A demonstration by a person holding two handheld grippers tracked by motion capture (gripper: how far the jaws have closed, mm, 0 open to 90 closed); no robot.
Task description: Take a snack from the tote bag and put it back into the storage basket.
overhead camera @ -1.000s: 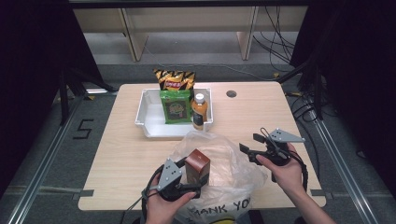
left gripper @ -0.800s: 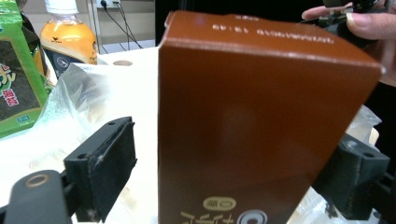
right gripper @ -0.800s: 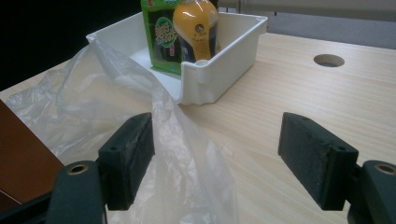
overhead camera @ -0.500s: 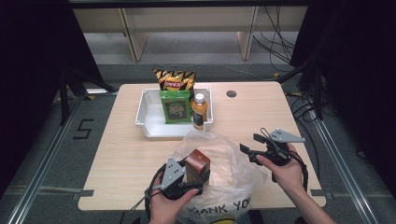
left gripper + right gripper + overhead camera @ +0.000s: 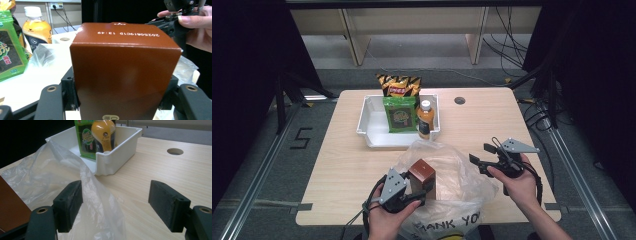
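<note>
A brown carton (image 5: 422, 172) stands upright in the mouth of a clear plastic bag (image 5: 454, 182) at the table's front edge. My left gripper (image 5: 421, 189) has just been closing its jaws, and the pads (image 5: 71, 86) now press both sides of the carton (image 5: 122, 65). Right of the bag, my right gripper (image 5: 482, 155) is open. In the right gripper view a fold of the bag (image 5: 95, 192) rises between its jaws (image 5: 116, 195), close to the left pad (image 5: 71, 200).
A white tray (image 5: 374, 135) at mid-table holds a green packet (image 5: 399, 114) and an orange drink bottle (image 5: 425, 119). A yellow chip bag (image 5: 399, 86) stands behind them. A cable hole (image 5: 459, 100) lies at the back right. Bare wood lies to the left.
The left gripper's jaws have drawn in against the brown carton's sides. Both hands stay where they were, and the bag and tray have not shifted.
</note>
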